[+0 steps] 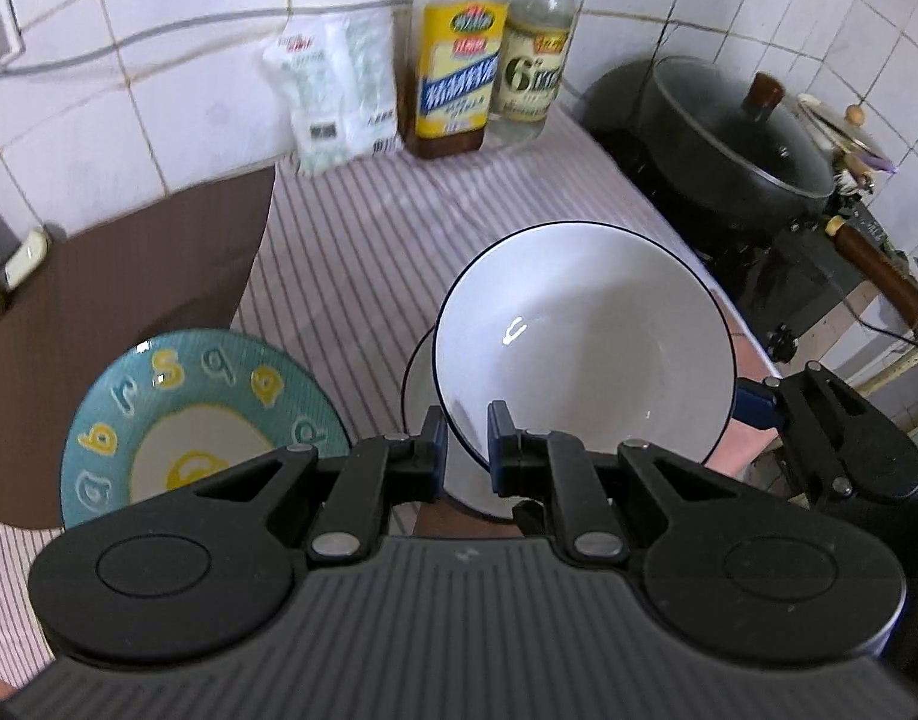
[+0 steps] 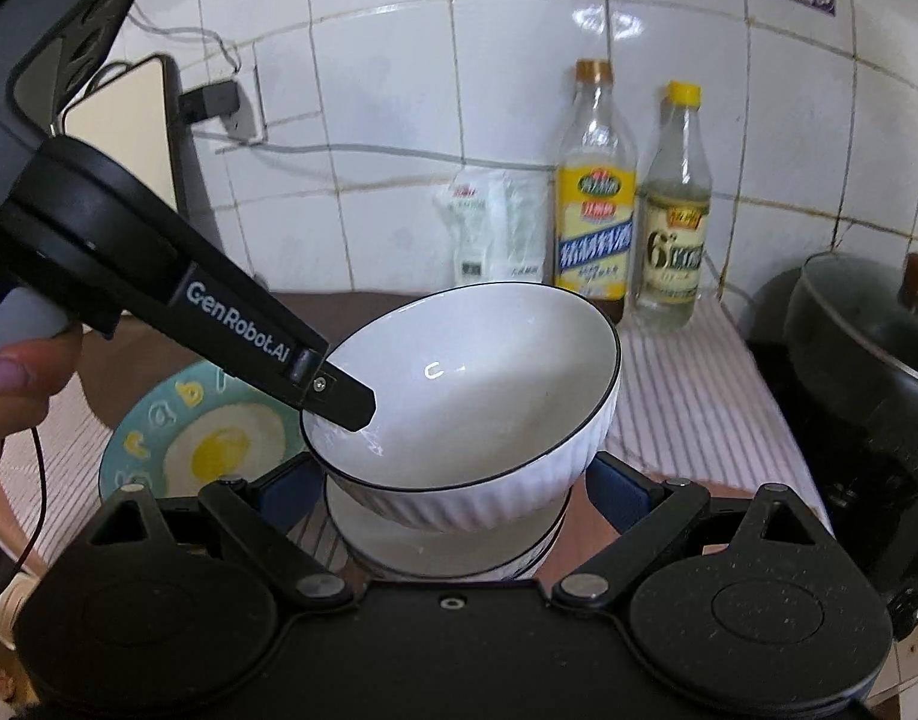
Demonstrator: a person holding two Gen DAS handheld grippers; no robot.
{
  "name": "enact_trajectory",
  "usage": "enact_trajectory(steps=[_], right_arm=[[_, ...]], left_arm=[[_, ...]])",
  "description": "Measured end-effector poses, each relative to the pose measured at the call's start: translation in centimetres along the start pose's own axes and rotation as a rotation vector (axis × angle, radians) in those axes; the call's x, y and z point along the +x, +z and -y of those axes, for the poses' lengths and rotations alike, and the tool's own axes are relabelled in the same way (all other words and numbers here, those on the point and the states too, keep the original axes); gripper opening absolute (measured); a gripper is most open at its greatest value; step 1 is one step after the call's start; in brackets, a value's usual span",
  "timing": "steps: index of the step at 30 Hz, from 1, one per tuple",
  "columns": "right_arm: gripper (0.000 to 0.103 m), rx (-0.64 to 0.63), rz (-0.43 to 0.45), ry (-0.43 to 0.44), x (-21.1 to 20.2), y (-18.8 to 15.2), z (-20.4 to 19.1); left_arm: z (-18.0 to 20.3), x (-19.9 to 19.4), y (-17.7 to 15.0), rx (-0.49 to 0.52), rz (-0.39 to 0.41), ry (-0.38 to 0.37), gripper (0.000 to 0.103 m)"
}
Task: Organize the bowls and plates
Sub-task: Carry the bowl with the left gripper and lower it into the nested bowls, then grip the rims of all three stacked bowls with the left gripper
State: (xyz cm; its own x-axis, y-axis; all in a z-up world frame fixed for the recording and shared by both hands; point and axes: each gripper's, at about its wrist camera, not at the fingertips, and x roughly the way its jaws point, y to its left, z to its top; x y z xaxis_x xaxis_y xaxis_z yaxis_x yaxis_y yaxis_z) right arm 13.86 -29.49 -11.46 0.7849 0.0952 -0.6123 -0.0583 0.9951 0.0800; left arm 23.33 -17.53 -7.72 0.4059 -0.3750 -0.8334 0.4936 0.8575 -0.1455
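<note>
My left gripper (image 1: 466, 426) is shut on the near rim of a white bowl with a dark rim line (image 1: 579, 330), holding it tilted above the counter. Seen from the right wrist, one left finger (image 2: 339, 402) reaches inside that bowl (image 2: 477, 384). Just beneath sits a second white bowl (image 2: 447, 552), mostly hidden in the left wrist view (image 1: 420, 396). My right gripper (image 2: 453, 483) stands open, its blue pads on either side of the lower bowl and slightly apart from it. A teal plate with yellow letters (image 1: 201, 408) (image 2: 159, 420) lies to the left.
A striped cloth (image 1: 369, 252) covers the counter beside a brown mat (image 1: 129, 276). Two bottles (image 1: 453, 60) (image 1: 534, 54) and a white bag (image 1: 333, 96) stand against the tiled wall. A dark lidded pot (image 1: 735, 138) sits on the stove at right.
</note>
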Motion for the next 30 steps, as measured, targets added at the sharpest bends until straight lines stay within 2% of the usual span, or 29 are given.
enact_trajectory(steps=[10,14,21,26,30], right_arm=[[0.097,-0.029,-0.084,0.039,1.4,-0.2,0.0],[0.097,-0.068,-0.117,0.027,2.2,-0.2,-0.3],[0.099,-0.121,-0.111,-0.001,2.3,-0.2,-0.3],[0.098,-0.122,-0.077,-0.019,2.0,-0.9,-0.6],[0.098,-0.106,-0.032,-0.038,1.1,-1.7,-0.8]], left_arm=[[-0.9,1.6,-0.3,-0.029,-0.053,0.006,0.012],[-0.8,1.9,-0.1,-0.014,-0.052,0.042,0.013],[-0.6,2.3,-0.2,-0.006,-0.043,0.053,0.012],[-0.7,2.4,-0.6,-0.024,-0.028,0.054,0.013],[-1.0,1.5,-1.1,-0.056,-0.003,0.026,0.015]])
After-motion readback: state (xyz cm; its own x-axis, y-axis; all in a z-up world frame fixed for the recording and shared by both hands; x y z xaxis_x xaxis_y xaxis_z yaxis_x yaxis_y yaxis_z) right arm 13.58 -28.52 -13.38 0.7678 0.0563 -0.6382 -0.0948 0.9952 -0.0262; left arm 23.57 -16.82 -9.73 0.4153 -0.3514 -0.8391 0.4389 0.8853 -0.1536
